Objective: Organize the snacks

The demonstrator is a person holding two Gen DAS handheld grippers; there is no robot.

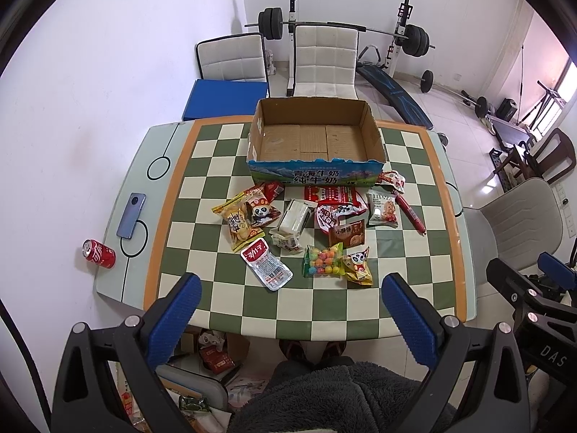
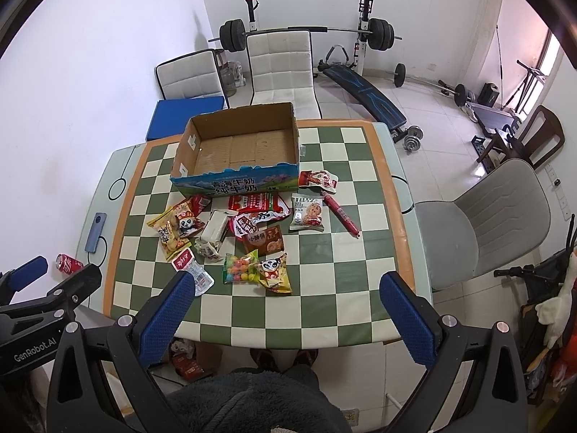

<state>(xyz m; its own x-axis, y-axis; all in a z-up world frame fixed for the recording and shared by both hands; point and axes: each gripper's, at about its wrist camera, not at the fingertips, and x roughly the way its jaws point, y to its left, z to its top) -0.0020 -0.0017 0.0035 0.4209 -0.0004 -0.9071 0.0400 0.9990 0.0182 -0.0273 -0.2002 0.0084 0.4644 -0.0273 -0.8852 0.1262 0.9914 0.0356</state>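
Observation:
An open, empty cardboard box stands at the far side of the checkered table. Several snack packets lie in front of it: a candy-ball bag, a yellow chips bag, a cookie packet, a red sausage stick and a white packet. My left gripper is open and empty above the near table edge. My right gripper is open and empty, to the right of the left one.
A red soda can and a phone lie at the table's left edge. White chairs stand behind the table, a grey chair to its right. Gym equipment fills the back of the room.

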